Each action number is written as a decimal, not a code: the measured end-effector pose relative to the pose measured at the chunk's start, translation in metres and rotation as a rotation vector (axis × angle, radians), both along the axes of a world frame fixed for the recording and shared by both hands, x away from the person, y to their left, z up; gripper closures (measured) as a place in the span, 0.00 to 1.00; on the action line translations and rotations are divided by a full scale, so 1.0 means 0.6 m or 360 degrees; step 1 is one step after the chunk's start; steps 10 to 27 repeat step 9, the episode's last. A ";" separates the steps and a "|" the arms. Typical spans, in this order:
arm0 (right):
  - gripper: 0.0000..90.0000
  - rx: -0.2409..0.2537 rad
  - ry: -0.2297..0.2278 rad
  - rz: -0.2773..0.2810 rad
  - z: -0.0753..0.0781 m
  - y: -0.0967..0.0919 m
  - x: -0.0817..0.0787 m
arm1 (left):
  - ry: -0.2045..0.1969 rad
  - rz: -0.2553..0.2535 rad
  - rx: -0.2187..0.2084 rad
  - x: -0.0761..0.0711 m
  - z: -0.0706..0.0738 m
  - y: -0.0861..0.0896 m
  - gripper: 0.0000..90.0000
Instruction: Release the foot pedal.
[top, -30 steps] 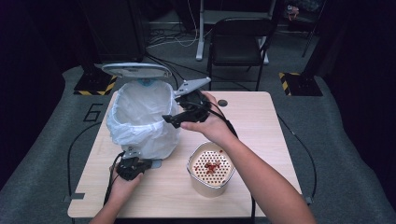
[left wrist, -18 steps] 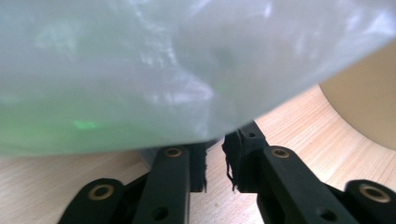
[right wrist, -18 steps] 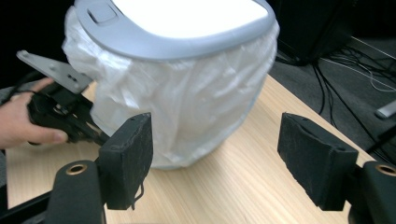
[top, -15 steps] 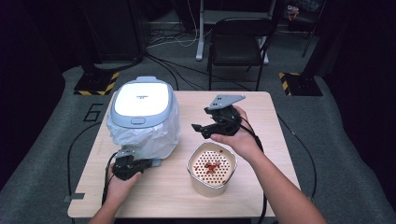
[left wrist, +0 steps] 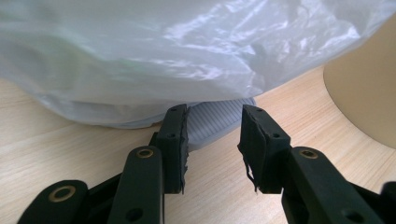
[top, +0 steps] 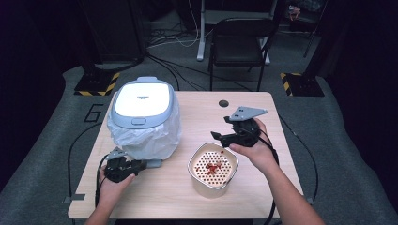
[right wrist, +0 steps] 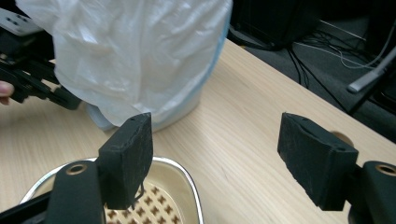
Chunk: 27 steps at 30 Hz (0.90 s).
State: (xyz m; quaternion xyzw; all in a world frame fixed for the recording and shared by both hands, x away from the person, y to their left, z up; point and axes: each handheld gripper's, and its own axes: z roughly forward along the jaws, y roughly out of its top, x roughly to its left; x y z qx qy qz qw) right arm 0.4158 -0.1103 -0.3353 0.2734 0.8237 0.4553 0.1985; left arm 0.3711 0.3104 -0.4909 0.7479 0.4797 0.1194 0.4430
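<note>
Now left gripper (left wrist: 212,140) jaws just opened, apart, grey ribbed pedal (left wrist: 212,122) of white lidded bin in plastic liner (top: 143,119) just ahead between them, untouched. Right gripper (top: 225,137) jaws wide, empty, above cream perforated-insert container (top: 213,169).

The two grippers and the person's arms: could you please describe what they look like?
Both are black two-jaw tools. The right gripper carries a grey three-cornered plate on top; its pads are blocky and matte. The left gripper has worn pads with frayed edges and brass-ringed holes. Black cables trail from each. The forearms are bare, without sleeves.
</note>
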 end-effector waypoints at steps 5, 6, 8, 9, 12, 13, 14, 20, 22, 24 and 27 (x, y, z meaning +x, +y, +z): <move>0.29 0.0025 0.0023 -0.0079 -0.020 -0.035 -0.005 | 0.0022 0.0064 -0.0020 0.001 0.000 0.016 0.63; 0.29 0.0037 0.0033 -0.0098 -0.022 -0.042 -0.008 | 0.0043 0.0078 -0.0030 0.000 0.001 0.018 0.62; 0.29 0.0051 0.0037 -0.0128 -0.028 -0.055 -0.011 | 0.0051 0.0112 -0.0042 0.001 0.001 0.025 0.59; 0.29 0.0053 0.0041 -0.0149 -0.031 -0.062 -0.013 | 0.0042 0.0118 -0.0030 0.002 0.001 0.028 0.58; 0.29 0.0053 0.0041 -0.0149 -0.031 -0.062 -0.013 | 0.0042 0.0118 -0.0030 0.002 0.001 0.028 0.58; 0.29 0.0053 0.0041 -0.0149 -0.031 -0.062 -0.013 | 0.0042 0.0118 -0.0030 0.002 0.001 0.028 0.58; 0.29 0.0053 0.0041 -0.0149 -0.031 -0.062 -0.013 | 0.0042 0.0118 -0.0030 0.002 0.001 0.028 0.58; 0.29 0.0053 0.0041 -0.0149 -0.031 -0.062 -0.013 | 0.0042 0.0118 -0.0030 0.002 0.001 0.028 0.58; 0.29 0.0053 0.0041 -0.0149 -0.031 -0.062 -0.013 | 0.0042 0.0118 -0.0030 0.002 0.001 0.028 0.58; 0.29 0.0053 0.0041 -0.0149 -0.031 -0.062 -0.013 | 0.0042 0.0118 -0.0030 0.002 0.001 0.028 0.58; 0.29 0.0053 0.0041 -0.0149 -0.031 -0.062 -0.013 | 0.0042 0.0118 -0.0030 0.002 0.001 0.028 0.58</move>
